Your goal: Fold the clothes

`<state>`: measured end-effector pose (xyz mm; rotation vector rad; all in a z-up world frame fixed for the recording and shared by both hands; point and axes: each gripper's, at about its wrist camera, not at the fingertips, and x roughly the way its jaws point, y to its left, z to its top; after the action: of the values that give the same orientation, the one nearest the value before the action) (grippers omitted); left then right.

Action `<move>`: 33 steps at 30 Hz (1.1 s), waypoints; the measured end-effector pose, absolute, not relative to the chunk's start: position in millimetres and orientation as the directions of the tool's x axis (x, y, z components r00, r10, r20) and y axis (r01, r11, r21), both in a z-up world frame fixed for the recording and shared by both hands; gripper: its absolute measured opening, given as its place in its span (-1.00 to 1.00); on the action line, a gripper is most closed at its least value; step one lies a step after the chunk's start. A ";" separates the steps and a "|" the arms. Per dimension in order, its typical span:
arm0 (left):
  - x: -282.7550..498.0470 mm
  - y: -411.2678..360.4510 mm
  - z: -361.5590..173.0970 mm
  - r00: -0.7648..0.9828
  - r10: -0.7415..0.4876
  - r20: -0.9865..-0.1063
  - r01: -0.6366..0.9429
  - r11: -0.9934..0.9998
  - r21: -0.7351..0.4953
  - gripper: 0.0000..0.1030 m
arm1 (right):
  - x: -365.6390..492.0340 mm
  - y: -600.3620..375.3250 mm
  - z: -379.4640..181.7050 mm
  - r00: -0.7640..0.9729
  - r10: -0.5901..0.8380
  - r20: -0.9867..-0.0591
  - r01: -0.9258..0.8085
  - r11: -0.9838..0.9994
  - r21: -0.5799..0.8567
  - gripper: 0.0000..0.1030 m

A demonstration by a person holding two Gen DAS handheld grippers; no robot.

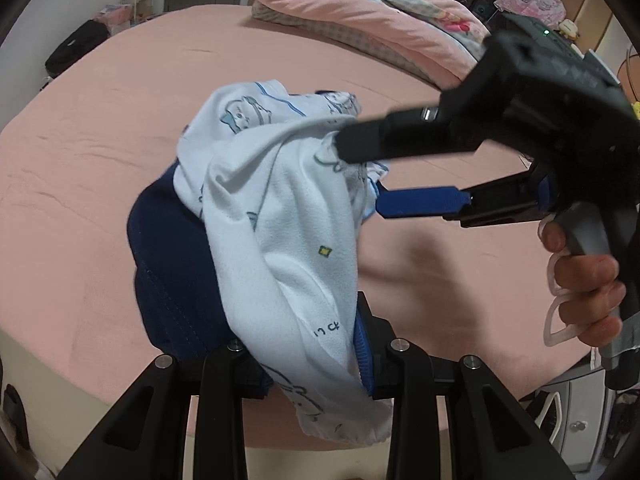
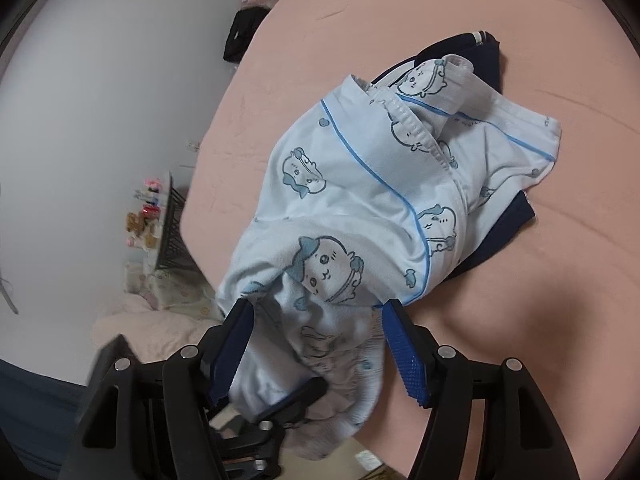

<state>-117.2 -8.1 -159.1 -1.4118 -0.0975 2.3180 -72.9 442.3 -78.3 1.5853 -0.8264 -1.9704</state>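
A pale blue pyjama garment (image 1: 280,220) printed with cartoon animals and edged in blue piping (image 2: 360,184) lies bunched over a navy garment (image 1: 176,264) on the pink bed. One end of it is lifted. My left gripper (image 1: 300,336) is shut on the near part of the cloth, which drapes over its fingers and hides the left one. My right gripper (image 1: 364,178), held by a hand (image 1: 588,276), comes in from the right. In the right wrist view its jaws (image 2: 320,308) stand apart with a bunch of the pale cloth loosely between the blue pads.
The pink bed sheet (image 1: 100,140) spreads all around the garments. A folded pink quilt (image 1: 360,12) lies at the far edge. A black bag (image 1: 76,52) sits on the floor beyond the bed. A wire rack with small items (image 2: 160,216) stands by the wall.
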 end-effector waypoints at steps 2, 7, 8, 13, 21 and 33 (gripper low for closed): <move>-116.2 -4.8 -161.1 -0.381 0.402 -0.832 -0.321 -0.902 -0.289 -0.44 | -71.7 444.4 -74.9 -0.226 -0.717 -0.660 -0.010 -0.675 0.737 0.35; -113.6 7.2 -163.5 -0.371 0.412 -0.832 -0.339 -0.894 -0.292 -0.44 | -69.6 438.1 -66.2 -0.234 -0.700 -0.675 0.045 -0.701 0.712 0.46; -113.0 9.2 -163.8 -0.369 0.411 -0.834 -0.341 -0.894 -0.290 -0.44 | -69.4 435.7 -67.0 -0.233 -0.689 -0.686 0.052 -0.713 0.699 0.46; -110.5 12.3 -163.3 -0.370 0.406 -0.836 -0.340 -0.896 -0.285 -0.44 | -67.6 423.6 -84.8 -0.177 -0.671 -0.720 0.032 -0.735 0.678 0.46; -105.3 11.8 -162.2 -0.364 0.403 -0.840 -0.331 -0.899 -0.287 -0.44 | -64.3 410.1 -104.0 -0.164 -0.632 -0.757 0.027 -0.770 0.637 0.43; -101.0 17.4 -157.2 -0.313 0.385 -0.868 -0.296 -0.908 -0.296 -0.23 | -56.9 408.1 -97.1 -0.183 -0.570 -0.801 0.116 -0.821 0.558 -0.42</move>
<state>-101.0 17.4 -157.2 -1.5205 -0.1133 2.2500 -56.9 408.1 -97.1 1.6405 -0.5239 -2.0494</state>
